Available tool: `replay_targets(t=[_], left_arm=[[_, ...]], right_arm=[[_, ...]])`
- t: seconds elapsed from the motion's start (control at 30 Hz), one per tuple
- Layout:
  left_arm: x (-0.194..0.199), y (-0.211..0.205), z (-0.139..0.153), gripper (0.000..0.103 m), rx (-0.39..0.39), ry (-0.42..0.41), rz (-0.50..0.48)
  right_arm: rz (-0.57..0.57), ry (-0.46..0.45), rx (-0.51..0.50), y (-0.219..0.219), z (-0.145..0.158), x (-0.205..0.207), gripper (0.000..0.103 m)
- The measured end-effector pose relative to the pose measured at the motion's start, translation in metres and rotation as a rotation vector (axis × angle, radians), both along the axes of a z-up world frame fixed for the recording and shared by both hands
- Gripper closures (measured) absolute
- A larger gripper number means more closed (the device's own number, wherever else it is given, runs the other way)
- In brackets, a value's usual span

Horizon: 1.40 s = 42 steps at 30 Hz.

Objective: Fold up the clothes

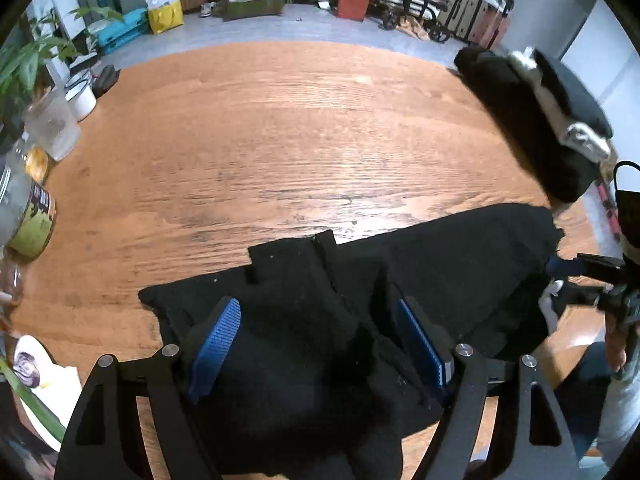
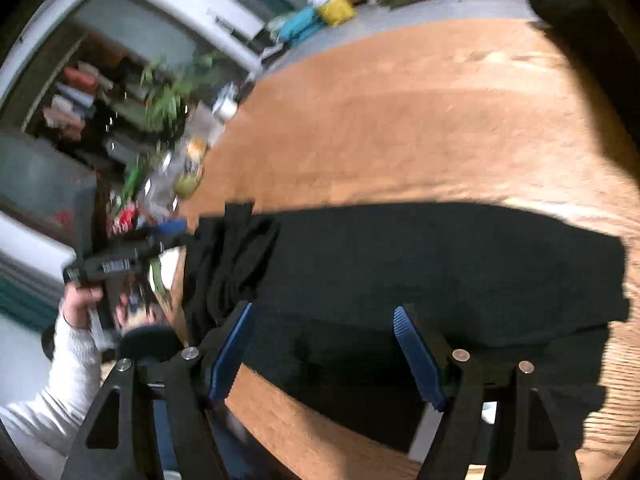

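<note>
A black garment (image 1: 440,264) lies spread on the wooden table (image 1: 280,140), with its near part hanging over the front edge. My left gripper (image 1: 318,304) points down over the garment's bunched left part, its blue pads (image 1: 216,344) wide apart and rumpled cloth lying between them. My right gripper (image 2: 322,312) is open over the garment (image 2: 440,264) at the table's near edge, and its pads (image 2: 416,356) press on nothing. Each view shows the other gripper: the right gripper (image 1: 558,280) at the cloth's right end, the left gripper (image 2: 176,232) held by a hand in a white sleeve.
A stack of black and white clothes (image 1: 532,120) sits at the table's far right. Along the left edge stand a plastic cup (image 1: 52,128), a white mug (image 1: 82,100), a labelled jar (image 1: 32,220), a plate (image 1: 36,372) and plant leaves (image 1: 24,60). Cluttered floor lies beyond.
</note>
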<state>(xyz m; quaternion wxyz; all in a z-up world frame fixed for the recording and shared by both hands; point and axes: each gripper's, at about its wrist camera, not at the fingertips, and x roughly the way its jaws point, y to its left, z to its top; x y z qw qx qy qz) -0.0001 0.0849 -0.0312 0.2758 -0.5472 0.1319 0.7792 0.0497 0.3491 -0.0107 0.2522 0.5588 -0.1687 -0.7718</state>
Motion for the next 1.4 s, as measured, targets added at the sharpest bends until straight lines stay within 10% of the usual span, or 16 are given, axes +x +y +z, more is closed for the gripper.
replay_targets(t=[0.23,0.5,0.8,1.17,1.3,1.4], left_arm=[[0.023,0.011,-0.052,0.022,-0.117,-0.012,-0.030],[0.075,-0.084,0.008,0.022,0.129,0.010,0.100],[0.153,-0.120,-0.068,0.022,0.205,-0.142,0.068],[0.162,-0.109,-0.074,0.022,0.283,-0.273,0.049],[0.151,-0.111,-0.082,0.022,0.301,-0.301,0.049],[0.150,-0.111,-0.081,0.024,0.321,-0.313,0.048]], right_arm=[[-0.059,-0.065,0.138,-0.006,-0.031,-0.004,0.028],[-0.070,0.012,0.110,-0.001,-0.012,0.000,0.028],[-0.023,0.000,0.157,-0.033,-0.020,0.012,0.027],[-0.024,0.044,0.169,-0.042,-0.014,0.021,0.027],[0.177,0.174,-0.012,-0.076,0.025,0.031,0.039],[0.337,0.173,-0.072,-0.130,0.046,0.027,0.089]])
